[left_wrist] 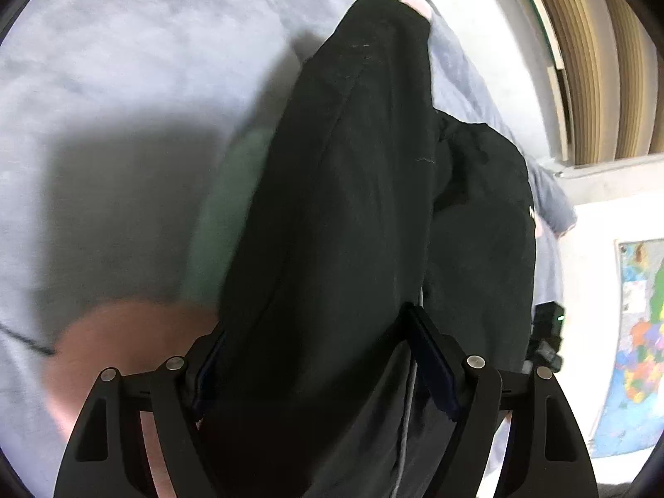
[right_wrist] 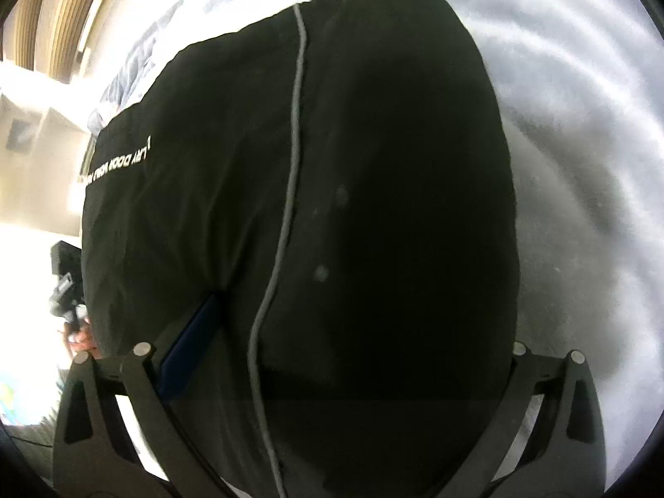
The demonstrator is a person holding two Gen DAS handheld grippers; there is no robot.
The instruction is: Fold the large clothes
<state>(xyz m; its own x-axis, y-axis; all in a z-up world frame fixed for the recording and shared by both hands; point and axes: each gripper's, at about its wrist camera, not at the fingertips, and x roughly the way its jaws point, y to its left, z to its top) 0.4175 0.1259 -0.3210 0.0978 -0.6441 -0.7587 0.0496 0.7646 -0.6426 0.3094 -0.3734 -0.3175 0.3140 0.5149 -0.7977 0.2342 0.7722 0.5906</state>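
A large black garment (left_wrist: pixel 352 186) lies bunched on a pale blue-grey bed cover (left_wrist: pixel 124 83) and fills most of both views. In the left wrist view it runs between the fingers of my left gripper (left_wrist: pixel 315 323). The jaws stand wide, and the blue pad (left_wrist: pixel 431 361) on the right shows bare beside the cloth. In the right wrist view the garment (right_wrist: pixel 332 166) shows white lettering (right_wrist: pixel 120 162) and a grey cord (right_wrist: pixel 290 166). My right gripper (right_wrist: pixel 365 315) is open wide. Its left blue pad (right_wrist: pixel 191 352) is uncovered, and cloth drapes over its right finger.
The bed cover (right_wrist: pixel 581 166) spreads around the garment, with a green patch (left_wrist: pixel 224 228) and a pink patch (left_wrist: pixel 124 332) near the left gripper. A coloured map (left_wrist: pixel 639 332) and wooden slats (left_wrist: pixel 581 62) lie beyond the bed. A hand (right_wrist: pixel 83 336) holds a black device at the left edge.
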